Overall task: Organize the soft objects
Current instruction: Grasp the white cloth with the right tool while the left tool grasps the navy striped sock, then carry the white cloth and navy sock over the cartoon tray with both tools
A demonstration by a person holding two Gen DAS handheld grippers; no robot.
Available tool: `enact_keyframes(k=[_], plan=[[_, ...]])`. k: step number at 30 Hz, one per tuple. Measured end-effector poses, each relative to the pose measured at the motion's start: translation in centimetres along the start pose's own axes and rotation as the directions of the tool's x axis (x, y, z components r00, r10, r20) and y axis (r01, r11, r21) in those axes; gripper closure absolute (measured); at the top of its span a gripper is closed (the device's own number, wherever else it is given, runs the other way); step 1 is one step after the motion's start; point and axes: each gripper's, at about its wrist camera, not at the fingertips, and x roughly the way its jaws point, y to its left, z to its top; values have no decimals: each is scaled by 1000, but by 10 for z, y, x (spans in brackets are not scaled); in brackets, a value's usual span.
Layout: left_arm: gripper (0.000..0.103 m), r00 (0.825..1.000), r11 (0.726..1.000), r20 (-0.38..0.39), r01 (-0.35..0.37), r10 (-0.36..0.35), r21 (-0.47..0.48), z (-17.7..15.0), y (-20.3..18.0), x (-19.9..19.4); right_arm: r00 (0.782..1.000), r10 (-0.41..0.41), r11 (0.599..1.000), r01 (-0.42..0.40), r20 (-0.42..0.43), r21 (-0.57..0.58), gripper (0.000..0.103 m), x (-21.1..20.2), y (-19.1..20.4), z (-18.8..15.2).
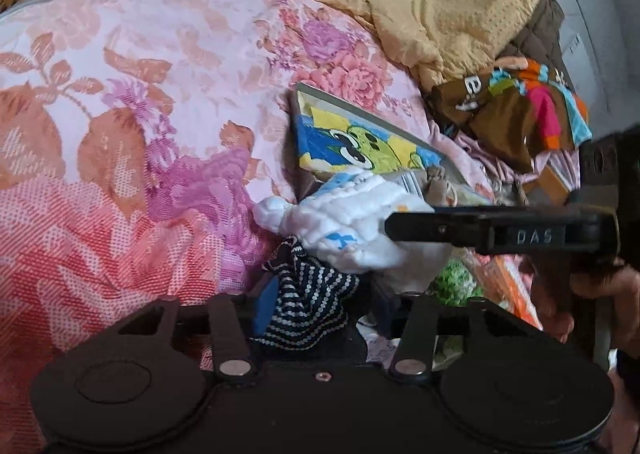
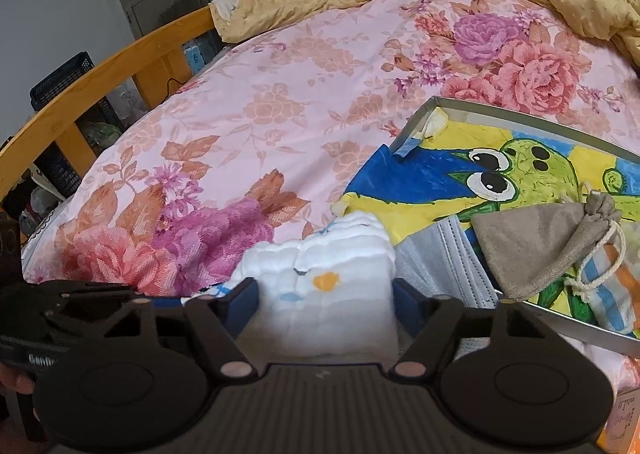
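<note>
On the floral bed beside the frog-print tray [image 2: 424, 113], the right claw [image 2: 324, 296] is clamped on a white quilted cloth [image 2: 332, 254] & the left claw [image 1: 320, 306] on a striped dark fabric [image 1: 308, 306] (both probably light, floppy, non-fragile, so best pinched at a bunched fold w/ firm squeeze).
</note>
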Motion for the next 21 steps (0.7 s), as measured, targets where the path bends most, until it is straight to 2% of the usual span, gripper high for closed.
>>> enact_keyframes(k=[2, 4, 8, 11, 16, 21], plan=[[68, 1000, 1000, 2, 8, -8, -20, 2, 2, -1, 1000, -4, 1000, 4, -2, -2, 59, 0, -1, 0], [74, 1000, 999, 0, 12, -12, -40, 2, 4, -2, 1000, -8, 1000, 8, -10, -2, 69, 1, -1, 0], [76, 1000, 998, -6, 3, -3, -58, 1, 6, -3, 1000, -8, 1000, 7, -17, -22, 79, -1, 2, -2], [85, 1000, 998, -5, -10, 10, -68, 2, 7, -5, 1000, -11, 999, 10, -9, -46, 89, -4, 7, -3], [95, 1000, 997, 6, -20, 21, -80, 4, 10, -8, 1000, -16, 997, 14, -24, -73, 92, -5, 13, -4], [98, 999, 993, 25, -25, 28, -116, 4, 14, -12, 1000, -19, 996, 18, -14, -85, 93, -10, 16, -3]])
